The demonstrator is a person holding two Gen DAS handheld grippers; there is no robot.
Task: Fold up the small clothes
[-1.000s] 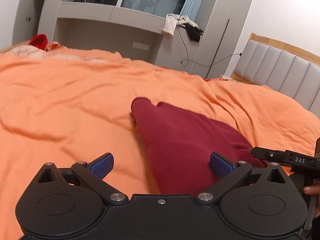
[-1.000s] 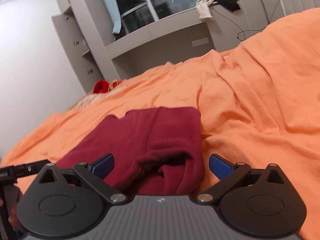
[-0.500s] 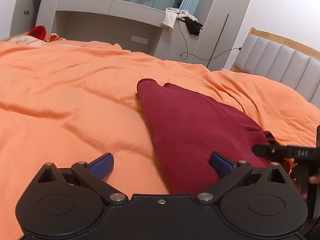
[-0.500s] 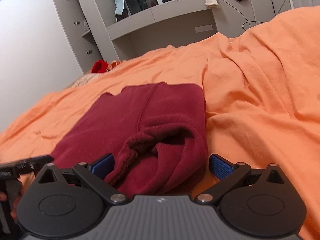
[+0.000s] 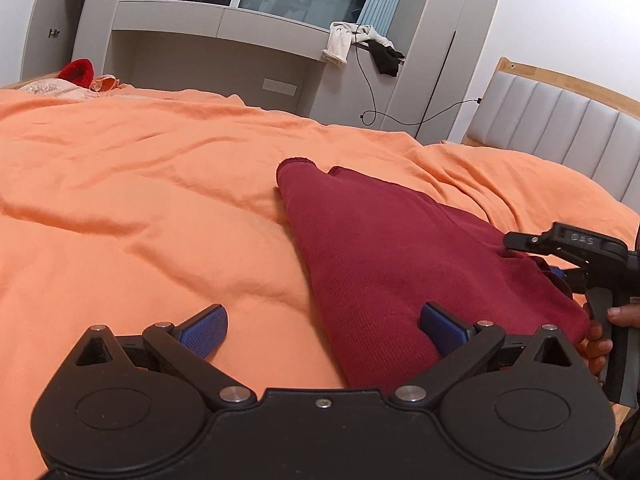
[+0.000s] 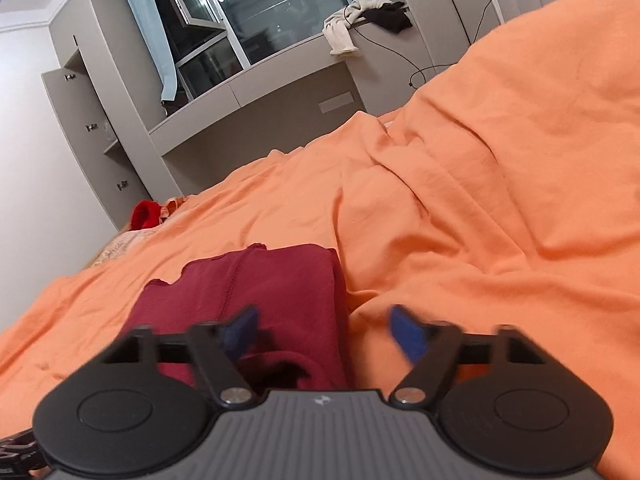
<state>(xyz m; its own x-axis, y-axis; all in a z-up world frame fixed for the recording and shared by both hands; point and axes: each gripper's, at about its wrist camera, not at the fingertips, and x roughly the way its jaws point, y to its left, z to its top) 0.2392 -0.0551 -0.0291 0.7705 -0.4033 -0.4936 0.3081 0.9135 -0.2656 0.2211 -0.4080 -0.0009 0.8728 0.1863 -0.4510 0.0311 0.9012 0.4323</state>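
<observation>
A dark red garment [image 5: 384,264] lies folded lengthwise on the orange bedspread [image 5: 132,208]. My left gripper [image 5: 324,328] is open and empty, low over the garment's near left edge, one blue pad on the cloth side, one over the bedspread. In the right wrist view the garment [image 6: 272,292] lies ahead with its rolled near end under my right gripper [image 6: 324,330], which is open but narrower than before and holds nothing. The right gripper also shows at the right edge of the left wrist view [image 5: 580,252], at the garment's right end.
A grey padded headboard [image 5: 560,128] stands at the right. Grey cabinets and a window ledge [image 5: 224,28] with draped clothes [image 5: 340,44] lie beyond the bed. A red item [image 5: 76,74] sits at the far left corner of the bed.
Both grippers have come closer to the garment. The right gripper's jaws have narrowed and it has tilted, pushed forward over the rolled near end.
</observation>
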